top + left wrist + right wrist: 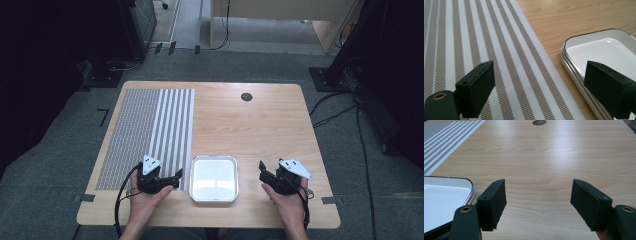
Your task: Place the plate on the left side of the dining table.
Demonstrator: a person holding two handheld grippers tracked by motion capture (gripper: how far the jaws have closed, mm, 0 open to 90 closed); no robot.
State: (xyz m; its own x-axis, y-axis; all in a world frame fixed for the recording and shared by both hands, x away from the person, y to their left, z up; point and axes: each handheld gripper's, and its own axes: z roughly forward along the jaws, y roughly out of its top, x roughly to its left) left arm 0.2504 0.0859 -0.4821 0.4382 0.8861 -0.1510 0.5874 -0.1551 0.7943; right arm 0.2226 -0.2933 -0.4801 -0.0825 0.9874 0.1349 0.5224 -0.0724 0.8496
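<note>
An empty white tray point(214, 178) with a dark rim lies near the table's front edge, between my two grippers. My left gripper point(176, 179) hovers at the tray's left side, over the edge of a striped placemat point(150, 130). In the left gripper view its jaws point(539, 72) stand wide apart with nothing between them; one jaw is over the placemat point(486, 37), the other over the tray point(599, 50). My right gripper point(262, 172) is to the right of the tray, above bare wood. In the right gripper view it is open point(537, 192) and empty, and the tray's corner point(444, 195) shows at lower left.
The wooden table point(250, 130) has a round cable hole point(246, 97) at the back, also visible as the hole point(539, 122) in the right gripper view. The placemat point(446, 135) covers the left third. Cables and furniture legs stand on the grey floor around the table.
</note>
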